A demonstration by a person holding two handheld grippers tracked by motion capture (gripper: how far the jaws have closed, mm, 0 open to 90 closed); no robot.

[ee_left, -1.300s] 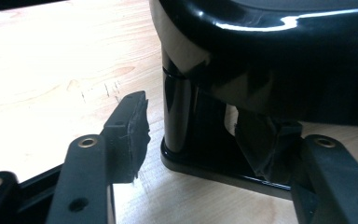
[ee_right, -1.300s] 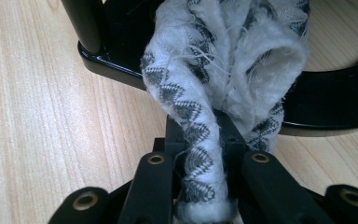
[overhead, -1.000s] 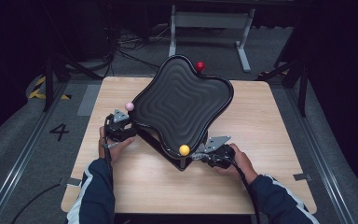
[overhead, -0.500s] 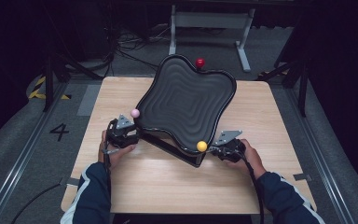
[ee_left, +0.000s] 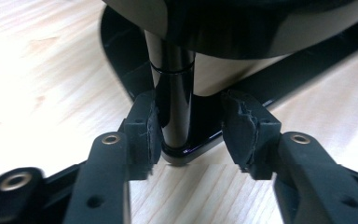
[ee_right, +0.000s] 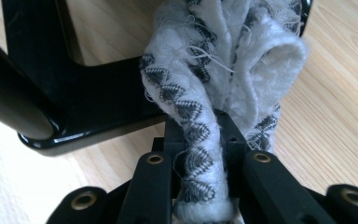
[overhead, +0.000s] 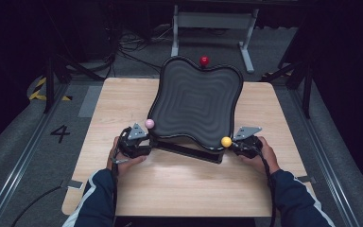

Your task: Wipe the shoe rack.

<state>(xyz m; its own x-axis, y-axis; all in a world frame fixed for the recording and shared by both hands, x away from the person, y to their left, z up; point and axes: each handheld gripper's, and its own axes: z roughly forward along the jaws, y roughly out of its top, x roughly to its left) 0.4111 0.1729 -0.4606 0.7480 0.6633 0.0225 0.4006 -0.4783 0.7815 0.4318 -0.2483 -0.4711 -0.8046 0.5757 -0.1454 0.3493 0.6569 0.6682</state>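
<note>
Black jaws of my left gripper [ee_left: 189,126] have just been opening. They stand half wide around the tray's upright post [ee_left: 175,93], one pad beside it, the other clear, so nothing is held. My right gripper [ee_right: 200,135] is clamped narrow on a patterned white cloth [ee_right: 223,60], bunched just above the stand's base [ee_right: 88,112] near the yellow ball [overhead: 226,141]. Wiping looks barely begun, I judge. Beyond the pink ball [overhead: 149,124], the ridged tray [overhead: 196,99] is tilted on the table [overhead: 179,189] with nothing in it. A red ball [overhead: 203,60] is at its far rim.
</note>
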